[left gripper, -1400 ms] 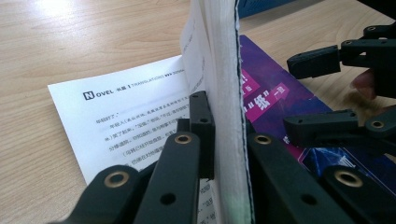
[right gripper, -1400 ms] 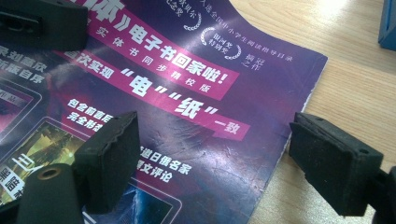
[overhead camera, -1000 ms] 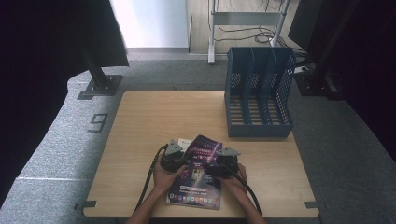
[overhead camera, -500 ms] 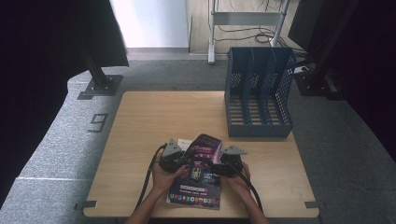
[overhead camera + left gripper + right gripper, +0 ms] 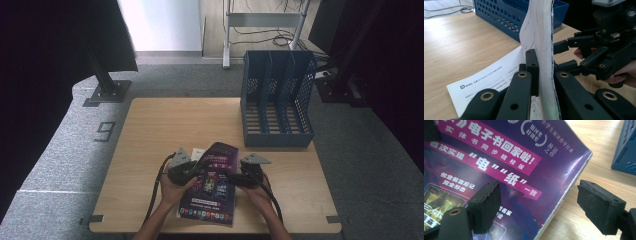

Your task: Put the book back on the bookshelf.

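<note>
A purple-covered book [image 5: 212,182] lies near the table's front edge, between my two grippers. My left gripper [image 5: 182,167] is at its left side. In the left gripper view the left gripper [image 5: 543,62] is shut on the book's white page edge [image 5: 537,25], which stands upright between the jaws. My right gripper [image 5: 247,175] is at the book's right side. In the right gripper view it [image 5: 541,205] stands open, its pads [image 5: 486,205] on either side of the book's cover edge [image 5: 499,165], not touching it. The right gripper [image 5: 599,50] also appears beyond the pages.
A blue slotted file rack [image 5: 277,100] stands at the table's back right, with its corner [image 5: 626,150] close by. A white printed sheet [image 5: 486,82] lies under the book's far left corner. The wooden table [image 5: 165,125] is bare at the back left.
My right gripper has shifted slightly to the right, off the book's right side. The left gripper keeps its hold on the left edge.
</note>
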Available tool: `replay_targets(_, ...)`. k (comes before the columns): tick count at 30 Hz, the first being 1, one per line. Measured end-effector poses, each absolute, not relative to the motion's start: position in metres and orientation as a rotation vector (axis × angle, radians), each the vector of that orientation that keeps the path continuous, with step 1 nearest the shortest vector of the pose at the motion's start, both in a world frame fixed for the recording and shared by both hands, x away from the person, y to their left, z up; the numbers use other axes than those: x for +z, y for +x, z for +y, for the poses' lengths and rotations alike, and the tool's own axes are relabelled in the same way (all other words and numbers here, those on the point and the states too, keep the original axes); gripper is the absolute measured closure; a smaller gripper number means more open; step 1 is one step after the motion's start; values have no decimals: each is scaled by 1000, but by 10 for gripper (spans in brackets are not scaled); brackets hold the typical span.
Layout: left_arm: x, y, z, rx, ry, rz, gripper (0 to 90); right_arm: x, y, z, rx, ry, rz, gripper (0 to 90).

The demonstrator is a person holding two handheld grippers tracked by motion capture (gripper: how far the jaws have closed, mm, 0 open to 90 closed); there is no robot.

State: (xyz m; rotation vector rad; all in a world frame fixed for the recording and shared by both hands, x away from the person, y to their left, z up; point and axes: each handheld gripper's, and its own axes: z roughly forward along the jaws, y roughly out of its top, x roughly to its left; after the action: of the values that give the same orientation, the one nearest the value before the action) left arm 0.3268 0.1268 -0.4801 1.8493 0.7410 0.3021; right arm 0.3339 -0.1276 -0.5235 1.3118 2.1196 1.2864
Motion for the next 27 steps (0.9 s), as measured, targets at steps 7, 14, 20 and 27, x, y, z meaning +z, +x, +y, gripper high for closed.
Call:
replay_targets(7,-470,321,128,304,1838,708,872,-520,333,-127,1305,1304,2137,161)
replay_targets(14,-463,315,128,316,1829,671,872,-515,333,-132,1362,1315,2136,138)
replay_targets(20,-462,313,128,316,1829,663,872,-516,334,-133,1405,1315,2156,140)
replay_targets(27,-465,316,128,306,1833,672,872,-519,335,-131,1401,1320,2176,146)
